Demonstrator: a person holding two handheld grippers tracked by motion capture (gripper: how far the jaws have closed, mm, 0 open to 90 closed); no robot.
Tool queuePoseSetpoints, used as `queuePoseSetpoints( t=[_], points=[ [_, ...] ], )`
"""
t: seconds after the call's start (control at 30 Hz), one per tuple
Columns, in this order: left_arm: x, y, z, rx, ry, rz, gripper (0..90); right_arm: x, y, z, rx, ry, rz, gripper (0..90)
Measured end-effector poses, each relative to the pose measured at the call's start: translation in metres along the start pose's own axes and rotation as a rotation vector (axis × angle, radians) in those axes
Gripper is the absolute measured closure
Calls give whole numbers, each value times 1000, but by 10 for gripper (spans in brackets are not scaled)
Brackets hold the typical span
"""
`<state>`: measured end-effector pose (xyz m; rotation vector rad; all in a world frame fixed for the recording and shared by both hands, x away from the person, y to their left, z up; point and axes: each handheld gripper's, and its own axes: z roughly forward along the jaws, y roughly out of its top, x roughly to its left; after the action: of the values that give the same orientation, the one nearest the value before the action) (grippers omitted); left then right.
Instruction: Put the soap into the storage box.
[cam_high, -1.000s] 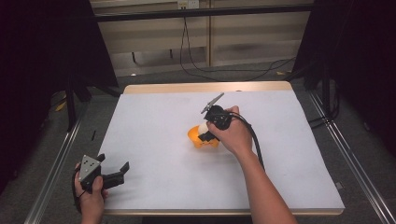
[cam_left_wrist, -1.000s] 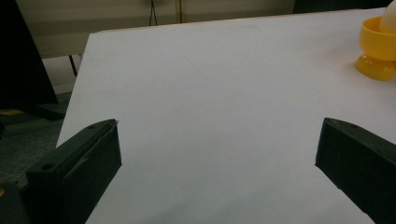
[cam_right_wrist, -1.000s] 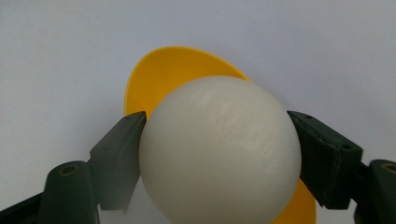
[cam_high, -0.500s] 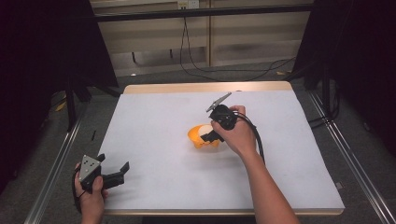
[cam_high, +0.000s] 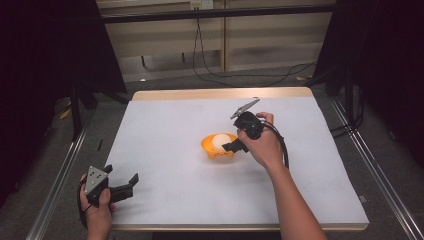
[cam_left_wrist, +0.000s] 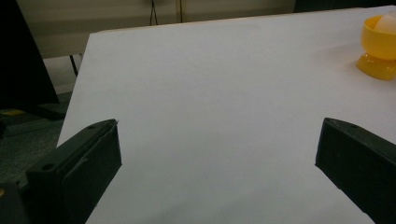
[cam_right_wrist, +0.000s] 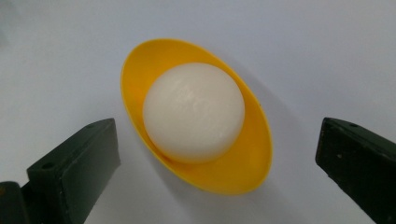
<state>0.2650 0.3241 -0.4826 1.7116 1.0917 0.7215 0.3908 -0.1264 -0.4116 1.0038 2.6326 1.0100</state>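
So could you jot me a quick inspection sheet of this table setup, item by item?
Surface: white table top, wooden edge at the far side.
Job's things: white ball sitting in a yellow cup, mid-table.
Clutter: nothing seen.
Grippers: right gripper open beside the cup, touching nothing; left gripper open at the near left corner, holding nothing.
Cables: black cable trailing from the right gripper; more on the floor beyond.
Surroundings: dark curtains, pale wall.

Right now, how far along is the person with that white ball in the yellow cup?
Done: the white ball sits in the yellow cup. In hand: the right gripper hangs open beside them, touching neither. Left: whatever comes next, perhaps lifting the ball. The left gripper waits open at the table's near corner.
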Motion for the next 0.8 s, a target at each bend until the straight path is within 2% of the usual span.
queuePoseSetpoints(
  t=[0.37, 0.8],
  points=[
    [0, 0, 0, 5, 8, 2, 0, -8, -18, -10, 7, -17, 26, 0],
    [0, 0, 0, 6, 6, 0, 0, -17, -39, -24, -10, -40, 52, 0]
  ],
)
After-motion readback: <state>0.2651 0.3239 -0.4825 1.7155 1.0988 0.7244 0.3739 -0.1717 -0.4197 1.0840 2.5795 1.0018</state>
